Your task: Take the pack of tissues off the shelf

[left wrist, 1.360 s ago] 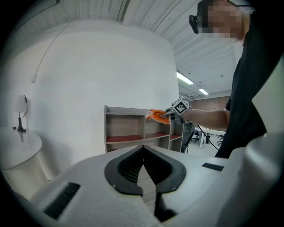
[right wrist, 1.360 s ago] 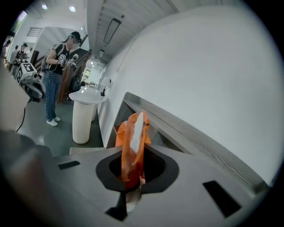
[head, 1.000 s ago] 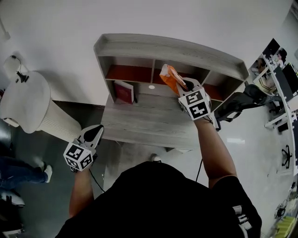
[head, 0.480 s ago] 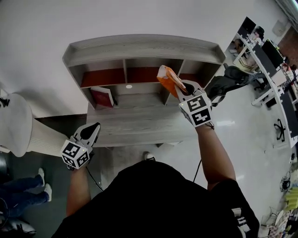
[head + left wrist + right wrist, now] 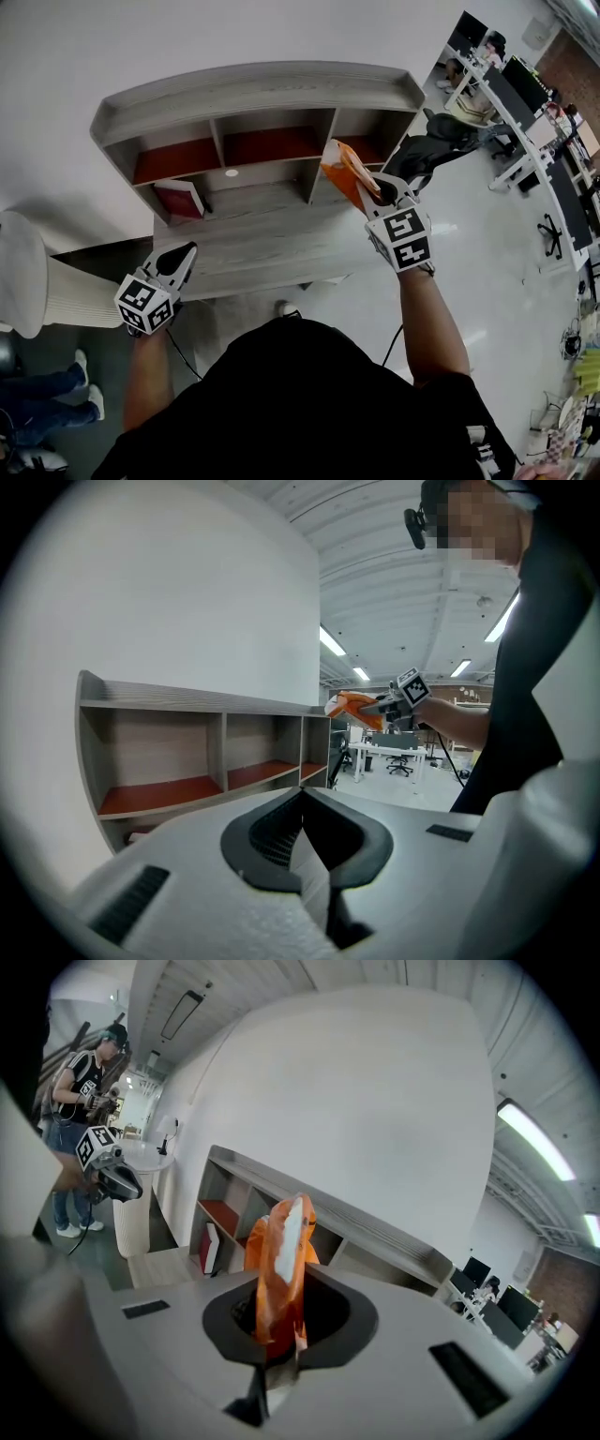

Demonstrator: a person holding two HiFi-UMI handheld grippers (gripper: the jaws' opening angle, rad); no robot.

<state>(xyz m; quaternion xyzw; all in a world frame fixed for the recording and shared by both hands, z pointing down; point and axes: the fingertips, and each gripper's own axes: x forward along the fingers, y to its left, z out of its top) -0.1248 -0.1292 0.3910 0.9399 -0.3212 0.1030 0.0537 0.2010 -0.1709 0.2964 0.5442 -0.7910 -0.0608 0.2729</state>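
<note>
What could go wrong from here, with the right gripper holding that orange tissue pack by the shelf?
1. The right gripper pinches the tissue pack only at its lower end, so the soft wrapper may slip out or tear.
2. In the head view the pack is right in front of the right compartment of the shelf, so a careless swing might clip its wall.

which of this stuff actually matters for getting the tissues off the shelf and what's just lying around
Part of the job: pack of tissues, clamped in the right gripper; shelf.

Just lying about: red book at the shelf's lower left; white ribbed column; office desks; left gripper, shut and empty.
</note>
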